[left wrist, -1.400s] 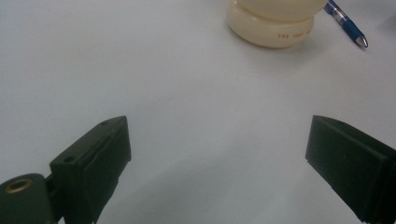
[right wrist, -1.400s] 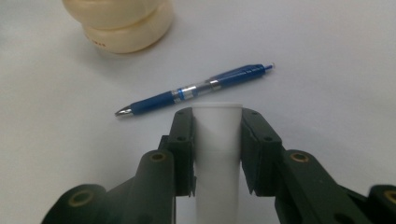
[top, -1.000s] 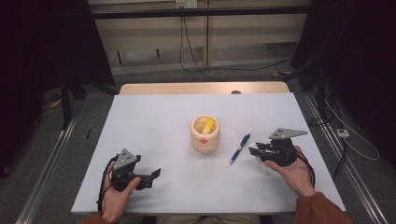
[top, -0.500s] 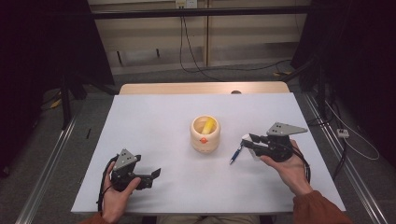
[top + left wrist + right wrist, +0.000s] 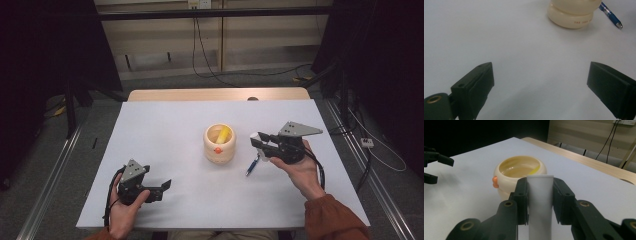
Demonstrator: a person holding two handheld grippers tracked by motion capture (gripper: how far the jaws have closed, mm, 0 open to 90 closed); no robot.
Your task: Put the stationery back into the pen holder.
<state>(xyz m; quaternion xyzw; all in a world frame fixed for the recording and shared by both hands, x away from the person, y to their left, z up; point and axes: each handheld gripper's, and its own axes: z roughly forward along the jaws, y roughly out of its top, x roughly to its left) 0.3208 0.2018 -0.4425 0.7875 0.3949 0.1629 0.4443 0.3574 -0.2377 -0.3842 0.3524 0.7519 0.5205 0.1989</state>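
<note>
Sitting at the middle of the white table (image 5: 165,130) in the high view, a cream pot (image 5: 219,144) with a small orange knob on its near side held something yellow that leaned against its far inner wall. Just right of the pot, the right gripper (image 5: 258,142) had its jaws clamped on a white tube (image 5: 254,136), and a blue pen (image 5: 252,165) lay on the table under it. The left gripper (image 5: 165,187) rested near the table's near left corner with its jaws spread and nothing between them. Compared with a second earlier, the right gripper had shifted left, closer to the pot, and now covered the pen's far end; the left gripper had kept its place. Beyond the table lay a grey floor with cables and a pale wall.

From the left gripper view, both black jaws stood wide apart over bare table, with the pot (image 5: 571,13) and the pen (image 5: 611,15) far off.

From the right gripper view, the tube (image 5: 540,202) stood upright, pinched between both pads, with the pot (image 5: 520,176) just beyond it and a yellow streak on the pot's inner wall.
</note>
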